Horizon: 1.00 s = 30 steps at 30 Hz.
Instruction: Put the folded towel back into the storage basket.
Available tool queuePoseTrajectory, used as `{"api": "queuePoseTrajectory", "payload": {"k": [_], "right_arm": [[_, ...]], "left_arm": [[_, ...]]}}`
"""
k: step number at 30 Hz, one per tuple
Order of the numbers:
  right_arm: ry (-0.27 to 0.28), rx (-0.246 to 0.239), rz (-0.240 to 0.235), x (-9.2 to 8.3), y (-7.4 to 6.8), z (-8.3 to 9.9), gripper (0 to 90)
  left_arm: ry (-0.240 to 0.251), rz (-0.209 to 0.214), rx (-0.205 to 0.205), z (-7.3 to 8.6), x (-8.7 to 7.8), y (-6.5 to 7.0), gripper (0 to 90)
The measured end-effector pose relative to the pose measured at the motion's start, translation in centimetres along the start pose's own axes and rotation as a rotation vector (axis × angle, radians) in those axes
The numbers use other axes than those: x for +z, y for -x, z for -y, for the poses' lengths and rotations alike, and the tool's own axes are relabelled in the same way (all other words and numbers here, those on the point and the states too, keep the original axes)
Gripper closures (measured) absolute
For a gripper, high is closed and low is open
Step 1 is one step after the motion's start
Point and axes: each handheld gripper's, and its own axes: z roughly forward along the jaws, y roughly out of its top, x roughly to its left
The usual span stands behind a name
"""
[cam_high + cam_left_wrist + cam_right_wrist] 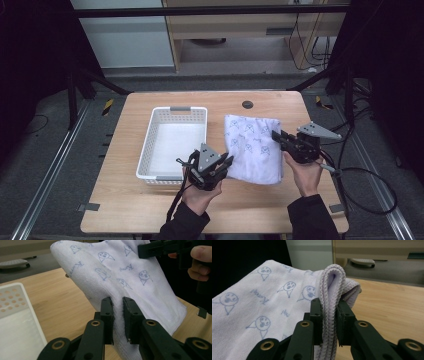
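One folded towel (252, 147), one white basket (172, 145), two grippers, one table (125, 200).

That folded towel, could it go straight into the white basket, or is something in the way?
Nothing visible blocks it. Both hand-held grippers, left and right, pinch the towel, and the basket sits right beside it with open tabletop between.

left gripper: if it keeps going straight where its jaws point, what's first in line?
Probably more of the folded towel that the left gripper already pinches; past it, the right gripper on the far edge. Depth is hard to judge.
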Motion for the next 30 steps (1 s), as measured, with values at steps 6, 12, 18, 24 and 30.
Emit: {"api": "queuePoseTrajectory", "payload": {"k": [6,12,18,24,30], "right_arm": [[0.017,-0.023,0.008,0.2,-1.1,-1.1,77.8],[0.027,-0.030,0.006,0.5,-1.8,-1.8,77.8],[0.038,-0.038,0.002,0.8,-2.5,-2.5,77.8],[0.046,-0.047,-0.004,1.2,-3.2,-3.2,77.8],[0.051,-0.061,-0.005,1.6,-3.9,-3.9,77.8]], "left_arm": [[0.023,-0.018,-0.001,-0.6,-1.0,-0.6,78.3],[0.031,-0.032,0.002,-1.0,-1.6,-1.1,78.4],[0.046,-0.041,-0.005,-1.4,-2.4,-1.6,78.6],[0.054,-0.056,-0.004,-1.7,-3.1,-2.2,78.7],[0.060,-0.067,-0.004,-2.0,-3.7,-2.8,78.9]]}}
